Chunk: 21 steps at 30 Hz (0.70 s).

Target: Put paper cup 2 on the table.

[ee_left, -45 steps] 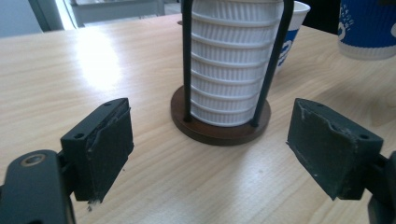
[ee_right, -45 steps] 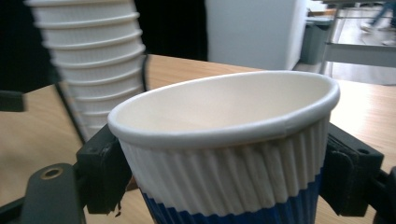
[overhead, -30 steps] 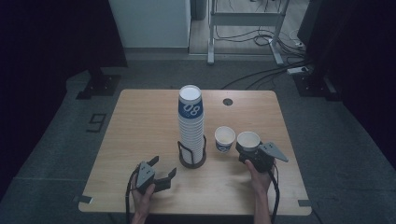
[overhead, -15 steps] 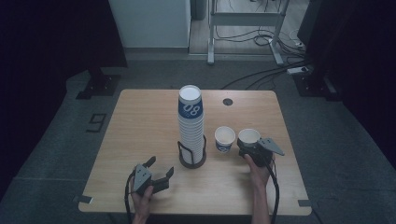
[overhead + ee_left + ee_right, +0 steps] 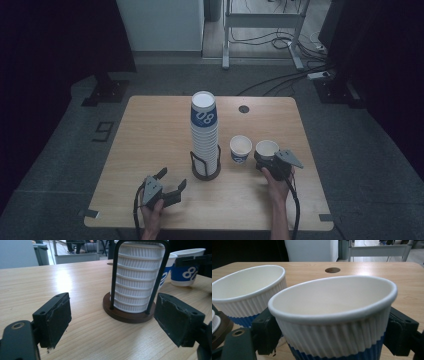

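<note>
Paper cup (image 5: 334, 317) pinched between right gripper (image 5: 332, 335) jaws, 2nd cup (image 5: 247, 295) just beside, left gripper (image 5: 112, 322) jaws spread, cup stack (image 5: 137, 277) ahead.

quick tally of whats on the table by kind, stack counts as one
loose paper cups: 2 (one standing free, one between the right tongs)
cup stack: 1
wire cup holder: 1
tongs: 2 (the left open and empty)
total: 6
</note>
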Available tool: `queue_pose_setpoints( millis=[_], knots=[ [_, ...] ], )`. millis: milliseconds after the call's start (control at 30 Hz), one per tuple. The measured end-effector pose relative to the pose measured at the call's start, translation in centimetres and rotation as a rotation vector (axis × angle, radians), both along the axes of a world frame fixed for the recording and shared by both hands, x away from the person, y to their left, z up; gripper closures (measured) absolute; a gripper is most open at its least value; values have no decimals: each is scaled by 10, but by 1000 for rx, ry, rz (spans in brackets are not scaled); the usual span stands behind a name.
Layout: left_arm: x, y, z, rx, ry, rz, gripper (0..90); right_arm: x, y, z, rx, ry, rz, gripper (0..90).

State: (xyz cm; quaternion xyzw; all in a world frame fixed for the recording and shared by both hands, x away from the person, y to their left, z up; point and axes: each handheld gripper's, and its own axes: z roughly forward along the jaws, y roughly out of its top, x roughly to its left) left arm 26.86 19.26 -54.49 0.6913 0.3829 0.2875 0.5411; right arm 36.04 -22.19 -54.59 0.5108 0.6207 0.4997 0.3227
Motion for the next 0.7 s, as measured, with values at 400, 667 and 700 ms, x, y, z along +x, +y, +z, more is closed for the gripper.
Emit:
queue_pose_setpoints(
  millis=[400,667,700],
  knots=[
    [1,0,0,0,8,-3,142,-1,-1,-3,-38,80,-25,129],
    [1,0,0,1,5,1,142,-8,-2,-3,-33,123,-39,128],
    [1,0,0,2,5,1,142,-9,-1,-3,-41,131,-36,130]
  ],
)
